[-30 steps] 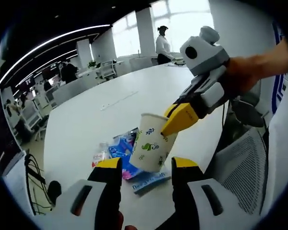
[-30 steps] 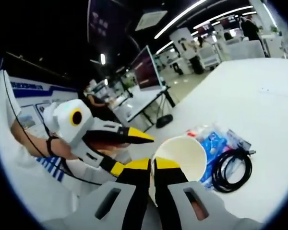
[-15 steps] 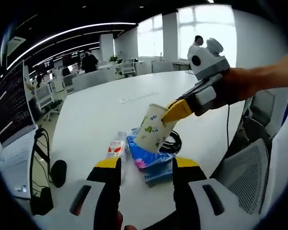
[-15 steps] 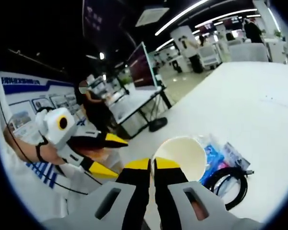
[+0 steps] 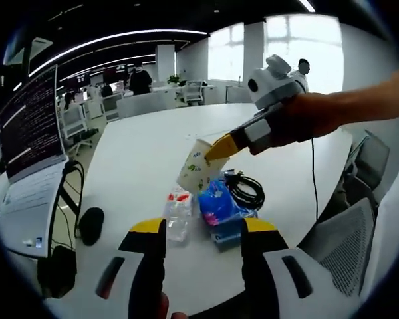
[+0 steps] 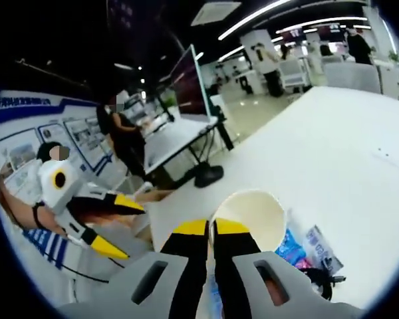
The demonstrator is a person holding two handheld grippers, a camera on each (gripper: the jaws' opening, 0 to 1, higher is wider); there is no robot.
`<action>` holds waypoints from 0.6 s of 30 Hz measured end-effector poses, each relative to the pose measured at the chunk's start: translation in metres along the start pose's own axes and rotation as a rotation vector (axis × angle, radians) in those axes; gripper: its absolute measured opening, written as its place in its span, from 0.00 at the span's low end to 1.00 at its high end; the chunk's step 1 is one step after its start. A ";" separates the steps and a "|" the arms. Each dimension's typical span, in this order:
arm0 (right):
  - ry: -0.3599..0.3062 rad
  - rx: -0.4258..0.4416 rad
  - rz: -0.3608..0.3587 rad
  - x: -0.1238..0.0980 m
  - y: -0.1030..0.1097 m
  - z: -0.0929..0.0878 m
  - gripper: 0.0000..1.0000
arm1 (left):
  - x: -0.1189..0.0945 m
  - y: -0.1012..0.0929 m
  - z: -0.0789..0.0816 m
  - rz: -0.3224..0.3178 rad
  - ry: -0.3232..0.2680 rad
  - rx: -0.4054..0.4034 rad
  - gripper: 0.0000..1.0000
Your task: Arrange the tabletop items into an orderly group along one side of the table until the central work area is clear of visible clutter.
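A white paper cup (image 5: pixel 195 171) with a leaf print hangs tilted above the white table (image 5: pixel 146 143). My right gripper (image 5: pixel 221 147) is shut on its rim. From behind that gripper (image 6: pixel 209 228) I look into the cup's open mouth (image 6: pixel 254 211). My left gripper (image 5: pixel 203 226) stands open with nothing between its fingers, pulled back at the table's near edge. Under the cup lie a small plastic bottle (image 5: pixel 179 212), a blue packet (image 5: pixel 219 205) and a coiled black cable (image 5: pixel 247 188).
A black mouse (image 5: pixel 90 225) and a laptop (image 5: pixel 28 199) sit at the table's left edge. A monitor (image 5: pixel 28 126) stands behind them. A mesh chair (image 5: pixel 344 232) is at the right. People stand in the office beyond. The table's far half is bare.
The left gripper has drawn back from the cup, so the pile looks smaller and farther. The right gripper has lifted the cup higher and away from the left one.
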State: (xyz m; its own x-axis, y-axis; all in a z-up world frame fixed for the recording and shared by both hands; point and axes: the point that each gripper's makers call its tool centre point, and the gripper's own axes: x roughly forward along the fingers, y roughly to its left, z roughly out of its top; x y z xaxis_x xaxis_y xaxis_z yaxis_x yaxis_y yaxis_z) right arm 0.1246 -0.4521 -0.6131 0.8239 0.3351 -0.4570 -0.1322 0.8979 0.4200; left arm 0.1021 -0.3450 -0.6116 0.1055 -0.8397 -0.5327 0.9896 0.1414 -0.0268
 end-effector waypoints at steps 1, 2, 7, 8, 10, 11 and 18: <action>0.003 -0.004 -0.001 0.003 -0.001 0.002 0.00 | -0.001 0.003 -0.001 0.006 -0.001 -0.005 0.44; 0.007 -0.007 -0.002 0.007 -0.003 0.004 0.00 | -0.002 0.005 -0.001 0.010 -0.002 -0.008 0.44; 0.033 -0.040 -0.010 0.029 -0.013 0.014 0.00 | -0.008 0.013 -0.005 0.031 -0.004 -0.028 0.44; 0.042 -0.053 -0.015 0.034 -0.016 0.016 0.00 | -0.009 0.014 -0.005 0.034 -0.005 -0.030 0.44; 0.053 -0.058 -0.020 0.044 -0.021 0.019 0.00 | -0.011 0.017 -0.007 0.044 -0.005 -0.039 0.43; 0.057 -0.059 -0.025 0.047 -0.024 0.020 0.00 | -0.011 0.017 -0.008 0.046 -0.005 -0.043 0.43; 0.102 -0.110 -0.070 0.073 -0.044 0.025 0.00 | -0.015 0.022 -0.012 0.064 -0.002 -0.062 0.43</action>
State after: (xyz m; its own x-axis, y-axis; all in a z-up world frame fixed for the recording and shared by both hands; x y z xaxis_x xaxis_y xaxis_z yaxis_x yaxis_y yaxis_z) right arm 0.2045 -0.4738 -0.6454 0.7736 0.2933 -0.5617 -0.1410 0.9439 0.2987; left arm 0.1211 -0.3230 -0.6146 0.1685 -0.8291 -0.5332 0.9729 0.2267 -0.0450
